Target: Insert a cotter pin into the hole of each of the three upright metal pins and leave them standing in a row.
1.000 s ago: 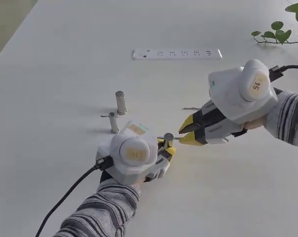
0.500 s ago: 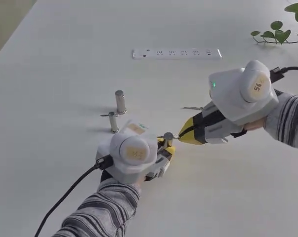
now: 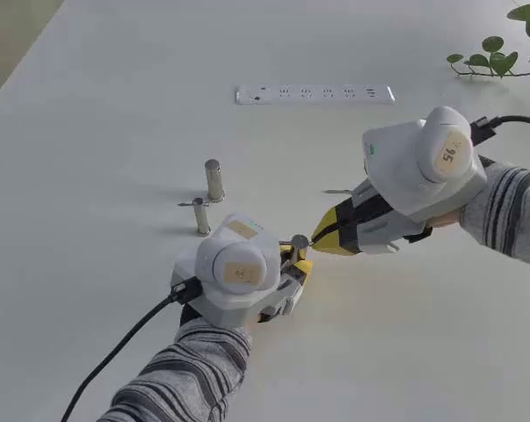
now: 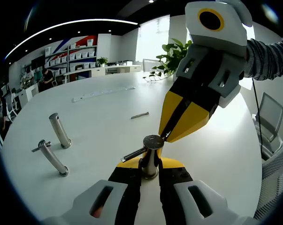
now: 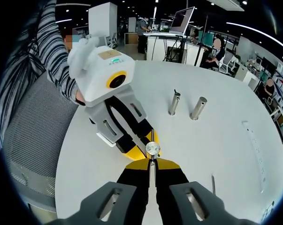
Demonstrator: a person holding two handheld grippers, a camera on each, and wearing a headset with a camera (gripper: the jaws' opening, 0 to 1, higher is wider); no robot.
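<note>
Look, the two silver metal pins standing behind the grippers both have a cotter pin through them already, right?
Not both. The left gripper view shows a thin cotter pin through the nearer silver metal pin, but the farther silver metal pin has an empty hole.

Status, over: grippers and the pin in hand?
Left gripper shut on upright metal pin. Right gripper shut on cotter pin, its end out the hole's far side. Nothing blocking; loose cotter pin lies apart.
</note>
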